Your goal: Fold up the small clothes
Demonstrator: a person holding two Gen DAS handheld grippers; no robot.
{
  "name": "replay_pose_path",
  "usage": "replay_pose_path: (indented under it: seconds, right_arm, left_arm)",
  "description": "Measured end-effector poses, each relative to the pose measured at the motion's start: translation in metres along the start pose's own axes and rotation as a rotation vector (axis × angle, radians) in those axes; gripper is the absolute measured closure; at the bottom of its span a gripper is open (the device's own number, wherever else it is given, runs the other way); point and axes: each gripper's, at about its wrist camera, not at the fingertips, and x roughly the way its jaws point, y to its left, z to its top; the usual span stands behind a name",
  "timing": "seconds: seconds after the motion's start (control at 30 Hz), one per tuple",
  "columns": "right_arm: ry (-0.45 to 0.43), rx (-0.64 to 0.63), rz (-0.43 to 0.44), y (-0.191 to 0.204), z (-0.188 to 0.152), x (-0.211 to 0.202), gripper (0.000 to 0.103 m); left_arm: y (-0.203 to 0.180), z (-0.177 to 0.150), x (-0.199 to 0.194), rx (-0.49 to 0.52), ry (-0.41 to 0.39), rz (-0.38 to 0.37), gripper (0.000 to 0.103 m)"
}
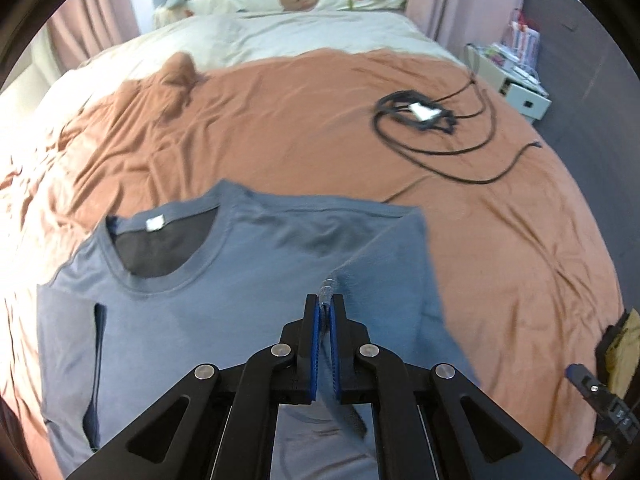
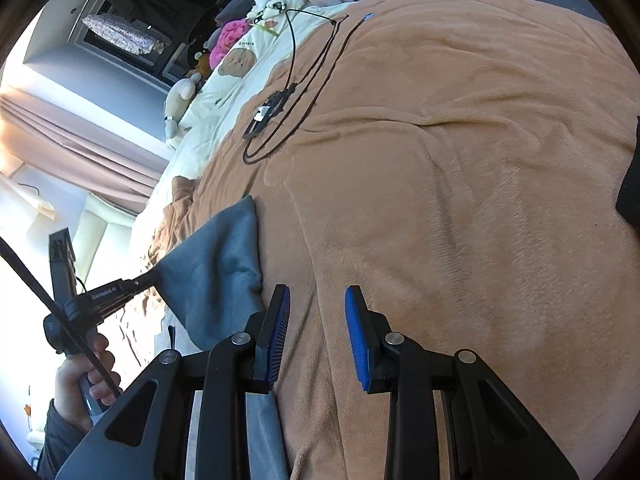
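The left claw pinches a fold of the blue-grey shirt; the right claw gapes partly, empty.

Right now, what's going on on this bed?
A person is folding a grey-blue T-shirt spread on an orange blanket. The left gripper is shut on a pinch of the shirt's fabric, lifting one side of it up off the bed. The right gripper is open with nothing between its fingers, hovering over the blanket beside the shirt. A coiled black cable lies farther up the bed, apart from the shirt.
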Motion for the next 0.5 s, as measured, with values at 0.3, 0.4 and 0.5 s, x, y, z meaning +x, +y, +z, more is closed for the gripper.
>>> replay_pose_path:
  seconds: [0.3,0.4,0.5]
  right_arm:
    - [0.014,-0.012,0.014,0.010,-0.003,0.006,0.063]
    - [0.010,-0.021,0.004,0.012,-0.003,0.008,0.046]
    - [0.011,-0.032,0.003,0.012,-0.005,0.010,0.044]
  left_arm:
    - [0.032,-0.002,0.033,-0.024,0.017,0.059,0.099]
    - [0.041,0.001,0.048,-0.037,0.029,0.074,0.099]
    - [0.049,0.000,0.065,-0.046,0.050,0.077,0.099]
